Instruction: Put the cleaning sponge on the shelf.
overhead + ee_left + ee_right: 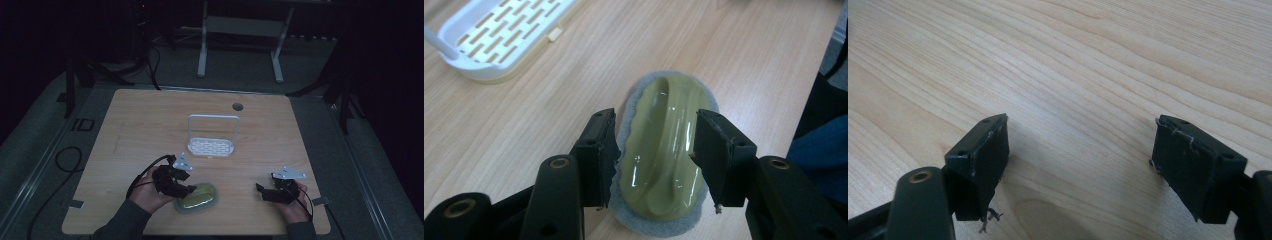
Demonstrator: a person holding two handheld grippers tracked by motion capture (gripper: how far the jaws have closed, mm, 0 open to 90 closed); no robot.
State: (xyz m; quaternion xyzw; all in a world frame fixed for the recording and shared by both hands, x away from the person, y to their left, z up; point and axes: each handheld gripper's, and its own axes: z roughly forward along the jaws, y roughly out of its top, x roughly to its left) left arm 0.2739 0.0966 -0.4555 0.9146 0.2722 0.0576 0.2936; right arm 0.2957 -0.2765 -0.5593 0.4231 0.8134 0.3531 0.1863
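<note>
Left gripper straddling green scrubber, jaws apart at its sides, right gripper wide over bare table, white rack beyond.

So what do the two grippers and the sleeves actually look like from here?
Both are black two-jaw tools with flat rectangular pads: the left gripper and the right gripper. Each carries a grey three-cornered plate on top and trails a dark cable. Brass-coloured rivets mark the jaw arms. The sleeves are dark.

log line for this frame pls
left gripper: open, jaws astride scrubber, by its sides | right gripper: open, idle over table | rack: empty, behind scrubber
</note>
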